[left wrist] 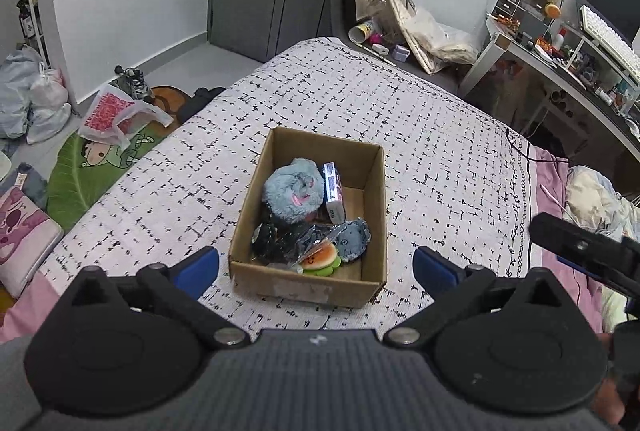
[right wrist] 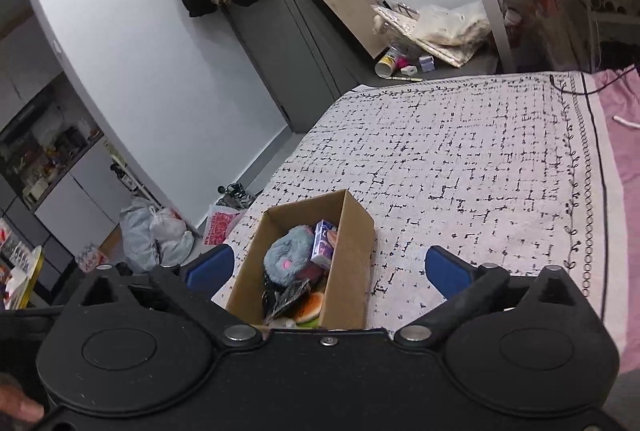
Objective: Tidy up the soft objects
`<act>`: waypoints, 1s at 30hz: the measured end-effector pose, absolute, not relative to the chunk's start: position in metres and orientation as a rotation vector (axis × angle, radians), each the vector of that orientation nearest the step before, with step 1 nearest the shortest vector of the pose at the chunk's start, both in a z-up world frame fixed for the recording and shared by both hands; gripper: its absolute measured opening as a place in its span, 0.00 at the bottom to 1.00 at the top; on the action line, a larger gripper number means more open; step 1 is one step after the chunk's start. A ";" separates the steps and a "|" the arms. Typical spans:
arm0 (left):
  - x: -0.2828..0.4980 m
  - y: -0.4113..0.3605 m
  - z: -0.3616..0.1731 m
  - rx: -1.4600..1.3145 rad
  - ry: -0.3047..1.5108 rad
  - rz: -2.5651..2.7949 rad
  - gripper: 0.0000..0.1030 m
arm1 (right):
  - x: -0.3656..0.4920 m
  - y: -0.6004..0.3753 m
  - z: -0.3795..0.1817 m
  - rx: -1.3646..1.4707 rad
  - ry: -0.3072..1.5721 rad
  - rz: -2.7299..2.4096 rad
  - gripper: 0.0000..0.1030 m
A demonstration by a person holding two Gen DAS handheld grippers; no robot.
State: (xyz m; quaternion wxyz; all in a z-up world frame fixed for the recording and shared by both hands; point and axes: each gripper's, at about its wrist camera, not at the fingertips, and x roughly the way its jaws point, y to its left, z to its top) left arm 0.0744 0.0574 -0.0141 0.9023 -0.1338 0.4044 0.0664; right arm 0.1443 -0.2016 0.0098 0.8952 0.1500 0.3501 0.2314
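Bedspread (left wrist: 420, 135), white with black dashes, carries an open cardboard box (left wrist: 370, 191) near its middle. Inside the box: a blue-grey plush ball (left wrist: 294, 189) at the far end, a small purple-white carton (left wrist: 334, 197) upright beside it, crumpled dark wrapped items (left wrist: 280, 241), a grey plush (left wrist: 354, 239), and an orange-and-green squishy toy (left wrist: 320, 257) nearest the front wall. All look light and compressible; the plush ball is probably best pinched across its fluffy bulk, while the wrapped items may slip. Left gripper (left wrist: 316, 267) and right gripper (right wrist: 328, 265) both hang released and empty, fingers spread wide above the box.
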 end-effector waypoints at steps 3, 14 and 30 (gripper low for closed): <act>0.063 0.058 -0.008 -0.276 0.822 0.143 0.99 | 0.134 -0.204 0.017 0.300 0.733 0.476 1.00; 0.022 0.056 0.017 -0.234 0.768 0.145 0.99 | 0.096 -0.196 0.045 0.202 0.738 0.466 1.00; -0.020 0.058 0.039 -0.179 0.734 0.128 0.99 | 0.062 -0.190 0.061 0.109 0.756 0.420 1.00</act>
